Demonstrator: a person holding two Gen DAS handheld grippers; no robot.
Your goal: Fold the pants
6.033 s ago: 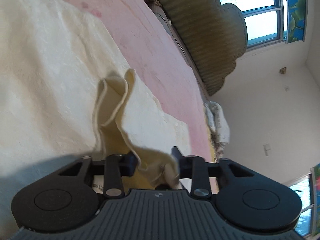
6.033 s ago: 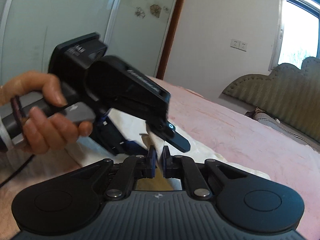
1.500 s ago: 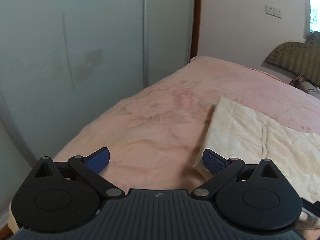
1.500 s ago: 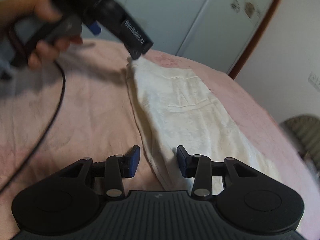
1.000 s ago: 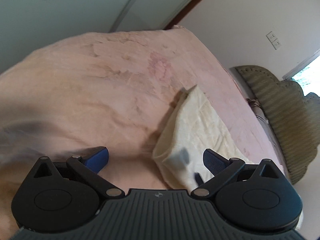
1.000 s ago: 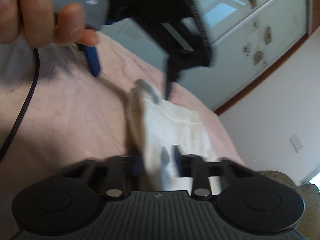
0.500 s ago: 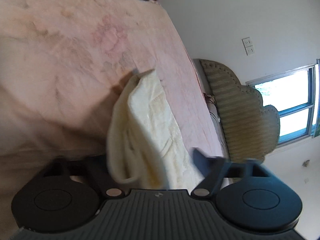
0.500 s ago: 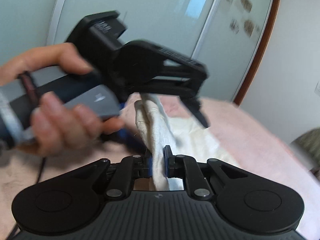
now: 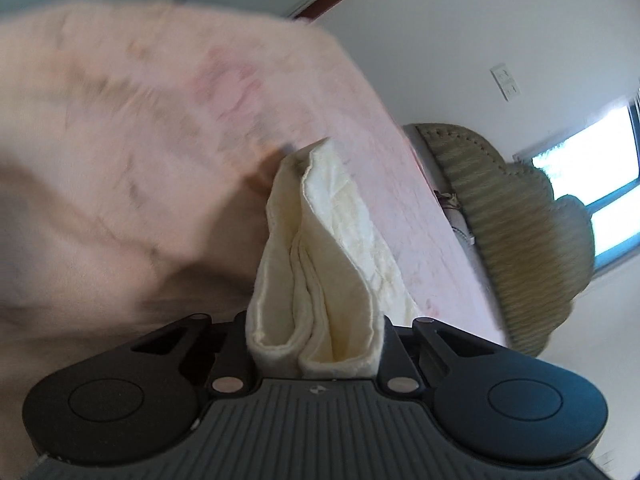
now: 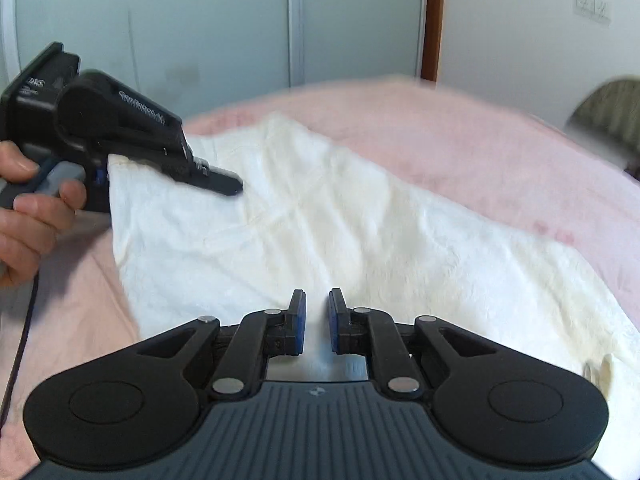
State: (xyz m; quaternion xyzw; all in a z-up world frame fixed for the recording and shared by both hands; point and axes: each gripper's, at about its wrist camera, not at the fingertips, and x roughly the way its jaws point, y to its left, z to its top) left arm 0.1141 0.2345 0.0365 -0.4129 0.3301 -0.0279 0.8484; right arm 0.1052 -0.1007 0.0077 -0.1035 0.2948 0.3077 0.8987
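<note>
Bunching between the left claw (image 9: pixel 316 344) fingers, the pants (image 9: pixel 320 264).

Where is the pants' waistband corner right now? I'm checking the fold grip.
In the right wrist view it sits at far left, pinched in the left gripper above the pink bedspread, with the cream pants trailing rightward.

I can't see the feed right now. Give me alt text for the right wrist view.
The right gripper pinches an edge of the cream pants, which are partly lifted off the pink bedspread. At far left, the left gripper, in a hand, clamps another corner. Pale wardrobe doors stand behind.
</note>
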